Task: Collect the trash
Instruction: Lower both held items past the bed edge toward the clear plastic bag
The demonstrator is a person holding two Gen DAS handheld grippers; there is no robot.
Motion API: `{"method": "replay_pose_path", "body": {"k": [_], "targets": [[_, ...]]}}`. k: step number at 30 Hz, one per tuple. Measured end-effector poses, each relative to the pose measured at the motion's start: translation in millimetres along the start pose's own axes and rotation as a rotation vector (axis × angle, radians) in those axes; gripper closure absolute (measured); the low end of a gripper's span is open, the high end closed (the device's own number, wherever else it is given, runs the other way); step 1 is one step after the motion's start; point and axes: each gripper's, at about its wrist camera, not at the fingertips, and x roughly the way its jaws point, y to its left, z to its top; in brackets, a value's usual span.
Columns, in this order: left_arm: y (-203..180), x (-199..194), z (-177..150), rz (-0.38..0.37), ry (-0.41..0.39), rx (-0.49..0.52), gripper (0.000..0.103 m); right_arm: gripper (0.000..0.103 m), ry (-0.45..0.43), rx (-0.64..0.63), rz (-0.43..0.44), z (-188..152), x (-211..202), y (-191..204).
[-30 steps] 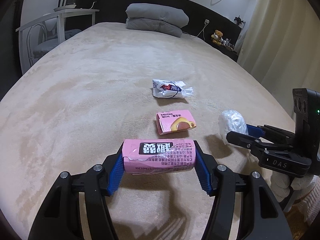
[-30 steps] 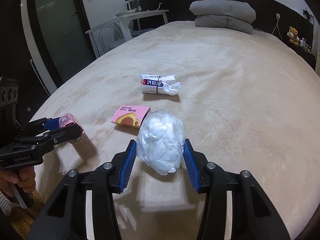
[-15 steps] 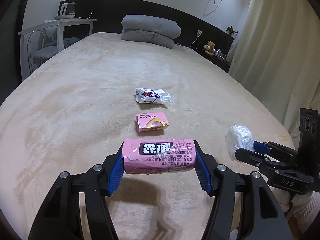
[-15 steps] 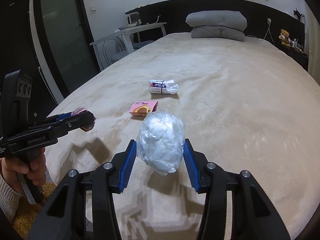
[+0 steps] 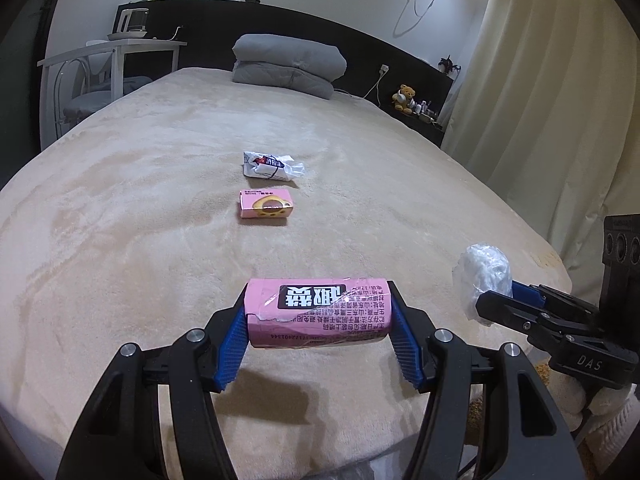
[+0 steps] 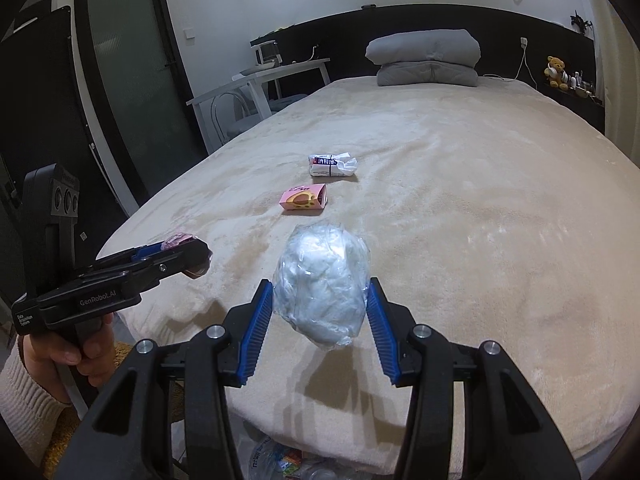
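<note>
A big bed [image 5: 160, 208] with a soft tan cover fills most of both views; at its far end sits a folded grey blanket [image 5: 288, 65] against a dark headboard; a white desk [image 5: 116, 46] stands off to one side of the bed, and pale curtains [image 5: 540, 80] hang on the other side; a small teddy bear [image 5: 405, 98] sits on a shelf by the headboard. The left gripper [image 5: 318, 312] is held out over the near edge of the bed, and its blue fingers [image 5: 230, 346] squeeze a pink pack [image 5: 318, 312] from both ends, so the pack is up off the cover; the right gripper [image 6: 322, 296] is just beside it, and its blue fingers [image 6: 256, 320] press on a clear bag of white stuff [image 6: 322, 284], which also hangs above the bed; a hand [image 6: 76, 356] in a cream sleeve holds the left gripper's handle. Two more bits of trash lie on the middle of the bed, well away from the grippers; a small pink box [image 5: 266, 209] is nearer, and a crumpled white wrapper [image 5: 270, 166] lies just behind it. Below the bed's near edge, something made of clear plastic [image 6: 288, 464] shows some colourful bits inside.
</note>
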Motion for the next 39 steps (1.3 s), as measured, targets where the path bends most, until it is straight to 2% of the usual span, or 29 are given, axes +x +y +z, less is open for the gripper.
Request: {"method": "replay_pose_path", "body": {"k": [11, 24, 32, 39], "targets": [[-23, -22, -31, -0.009, -0.009, 0.02, 0.042, 0.055, -0.021, 0.015, 0.011, -30, -35, 13], [-47, -41, -66, -0.028, -0.001, 0.055, 0.042, 0.055, -0.005, 0.039, 0.036, -64, -59, 25], [-56, -43, -86, -0.045, 0.034, 0.073, 0.042, 0.055, 0.046, 0.047, 0.047, -84, -58, 27], [-55, -36, -108, -0.038, 0.109, 0.093, 0.042, 0.055, 0.126, 0.046, 0.071, -105, -52, 28]]}}
